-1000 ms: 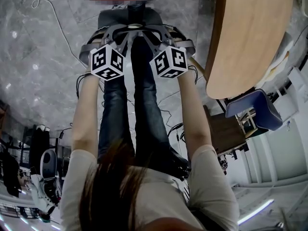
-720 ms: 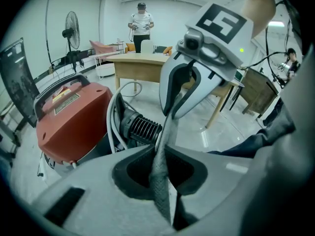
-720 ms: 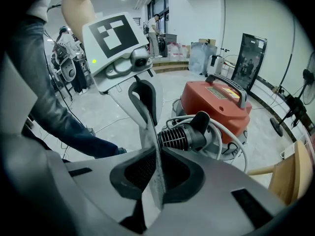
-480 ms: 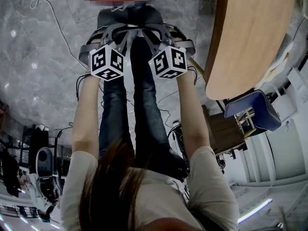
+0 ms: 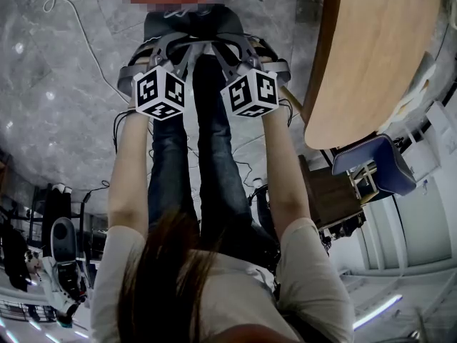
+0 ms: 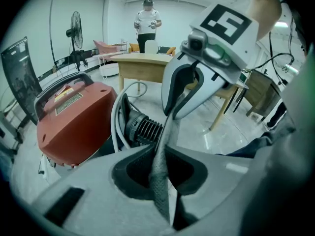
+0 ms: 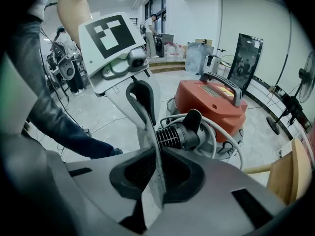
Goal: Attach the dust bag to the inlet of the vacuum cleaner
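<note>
The red vacuum cleaner (image 6: 74,122) sits on the floor, with its black ribbed inlet (image 6: 145,129) facing my grippers. In the right gripper view the vacuum cleaner (image 7: 211,104) lies behind the same inlet (image 7: 177,134). The grey dust bag (image 5: 189,27) hangs between both grippers, just in front of the inlet. My left gripper (image 6: 165,149) is shut on a fold of the bag's fabric (image 6: 160,181). My right gripper (image 7: 157,154) is shut on the bag's other edge (image 7: 155,186). In the head view the left gripper (image 5: 146,59) and the right gripper (image 5: 260,56) are side by side.
A round wooden table (image 5: 371,48) and a blue chair (image 5: 378,163) stand to the right. A white cable (image 5: 78,27) runs over the marble floor at left. Far off are a desk (image 6: 147,65), a fan (image 6: 75,33) and a standing person (image 6: 147,23).
</note>
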Tool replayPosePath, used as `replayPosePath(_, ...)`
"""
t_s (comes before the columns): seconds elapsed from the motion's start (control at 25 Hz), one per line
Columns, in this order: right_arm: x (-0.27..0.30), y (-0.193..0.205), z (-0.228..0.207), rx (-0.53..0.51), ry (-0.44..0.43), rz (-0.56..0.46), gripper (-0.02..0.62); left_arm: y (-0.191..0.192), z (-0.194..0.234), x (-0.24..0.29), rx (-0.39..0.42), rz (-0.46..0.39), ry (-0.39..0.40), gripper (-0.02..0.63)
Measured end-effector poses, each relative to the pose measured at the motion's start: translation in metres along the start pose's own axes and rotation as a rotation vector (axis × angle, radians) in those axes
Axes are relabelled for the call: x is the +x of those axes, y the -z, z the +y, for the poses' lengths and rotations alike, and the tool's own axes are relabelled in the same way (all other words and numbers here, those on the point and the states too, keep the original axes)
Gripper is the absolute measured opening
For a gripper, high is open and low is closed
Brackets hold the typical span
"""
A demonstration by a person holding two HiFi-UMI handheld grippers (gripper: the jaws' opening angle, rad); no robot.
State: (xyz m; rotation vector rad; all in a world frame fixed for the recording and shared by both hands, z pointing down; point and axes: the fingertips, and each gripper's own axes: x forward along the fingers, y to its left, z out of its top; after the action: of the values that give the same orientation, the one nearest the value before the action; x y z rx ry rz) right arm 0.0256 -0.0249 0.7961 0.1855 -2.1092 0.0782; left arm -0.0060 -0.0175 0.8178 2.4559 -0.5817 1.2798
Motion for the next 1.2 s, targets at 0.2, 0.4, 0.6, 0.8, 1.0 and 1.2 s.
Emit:
replayPosePath(0.2,0.000,0.000,-0.005,-0.019,-0.012,0.010,0.037,-0.002,0.002,0.001,-0.015,0.002,-0.002,0.054)
replayPosePath(0.4,0.003,-0.001,-0.007,-0.052,-0.042,0.023,0.038,0.000,0.002,0.003,-0.042,0.000,-0.006,0.054)
replayPosePath(0.6,0.002,0.002,-0.007,0.082,0.011,-0.024,0.037,-0.004,0.008,0.003,0.078,0.050,0.001,0.057)
replayPosePath(0.8,0.000,0.007,-0.009,0.144,0.036,-0.031,0.034,-0.014,0.013,0.005,0.164,0.066,0.012,0.064)
replayPosePath(1.0,0.003,0.001,-0.016,-0.035,-0.006,0.019,0.035,-0.009,0.015,0.005,-0.008,0.008,-0.030,0.064)
replayPosePath(1.2,0.005,-0.005,-0.022,-0.161,-0.051,0.045,0.040,-0.005,0.013,0.003,-0.155,-0.041,-0.063,0.063)
